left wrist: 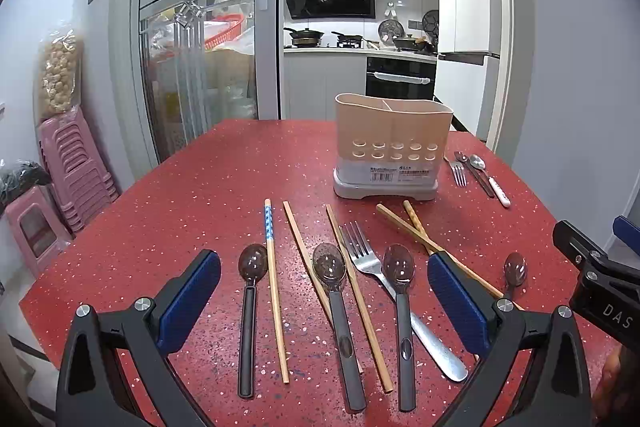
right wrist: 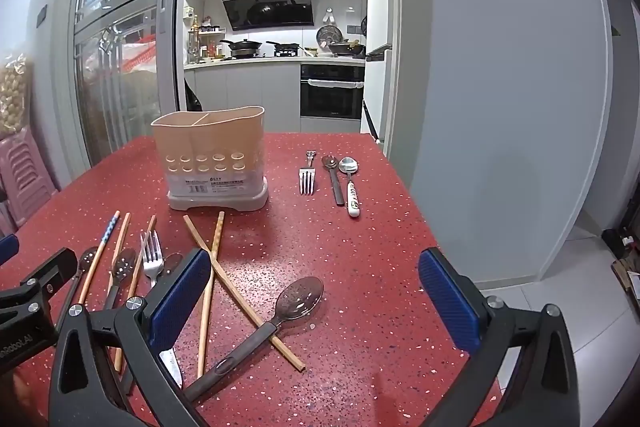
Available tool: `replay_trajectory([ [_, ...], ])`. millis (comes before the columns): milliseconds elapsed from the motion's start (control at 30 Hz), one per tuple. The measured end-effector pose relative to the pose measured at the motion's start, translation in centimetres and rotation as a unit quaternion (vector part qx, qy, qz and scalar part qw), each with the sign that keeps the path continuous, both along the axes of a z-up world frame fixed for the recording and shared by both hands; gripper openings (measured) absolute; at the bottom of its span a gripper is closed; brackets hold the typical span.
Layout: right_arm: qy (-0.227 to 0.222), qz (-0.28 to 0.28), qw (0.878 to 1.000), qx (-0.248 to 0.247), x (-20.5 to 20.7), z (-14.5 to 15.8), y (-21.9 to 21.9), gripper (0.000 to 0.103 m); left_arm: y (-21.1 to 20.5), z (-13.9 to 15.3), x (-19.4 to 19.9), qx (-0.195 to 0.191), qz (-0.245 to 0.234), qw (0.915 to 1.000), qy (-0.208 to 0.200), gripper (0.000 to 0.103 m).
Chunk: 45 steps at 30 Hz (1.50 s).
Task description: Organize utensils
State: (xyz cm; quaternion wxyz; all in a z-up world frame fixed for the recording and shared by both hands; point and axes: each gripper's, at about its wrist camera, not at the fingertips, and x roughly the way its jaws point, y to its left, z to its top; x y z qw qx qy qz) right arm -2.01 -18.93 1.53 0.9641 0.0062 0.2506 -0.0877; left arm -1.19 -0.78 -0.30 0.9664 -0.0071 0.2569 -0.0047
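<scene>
Both tools stand with jaws fully spread and nothing between the pads: the left tool (left wrist: 324, 291) hangs over the near row of utensils, the right tool (right wrist: 314, 291) over the desk's (right wrist: 384, 267) right half. Beneath the left tool, three dark-handled spoons (left wrist: 249, 291), a steel fork (left wrist: 384, 279) and several chopsticks (left wrist: 276, 291) lie side by side, handles toward the near edge, with narrow strips of bare desk between them. Beneath the right tool, a dark-handled spoon (right wrist: 280, 311) lies across one of two crossed chopsticks (right wrist: 224, 279); to its right, bare desk runs to the right edge. Farther back, the beige utensil holder (right wrist: 214, 163) stands upright, two compartments open at the top, near the desk's middle, apart from the crossed chopsticks. Right of it, well apart, lie a small fork (right wrist: 307, 177), a dark spoon (right wrist: 334, 179) and a white-handled spoon (right wrist: 351, 183), short of the far right edge.
</scene>
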Motion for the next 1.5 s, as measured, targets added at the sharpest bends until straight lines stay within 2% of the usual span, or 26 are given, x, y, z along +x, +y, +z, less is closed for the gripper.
replay_trajectory([
  [1500, 0.006, -0.006, 1.000, 0.002, -0.15, 0.01, -0.20, 0.103, 0.32, -0.27, -0.12, -0.002, 0.006, 1.0000, -0.001, 0.103],
])
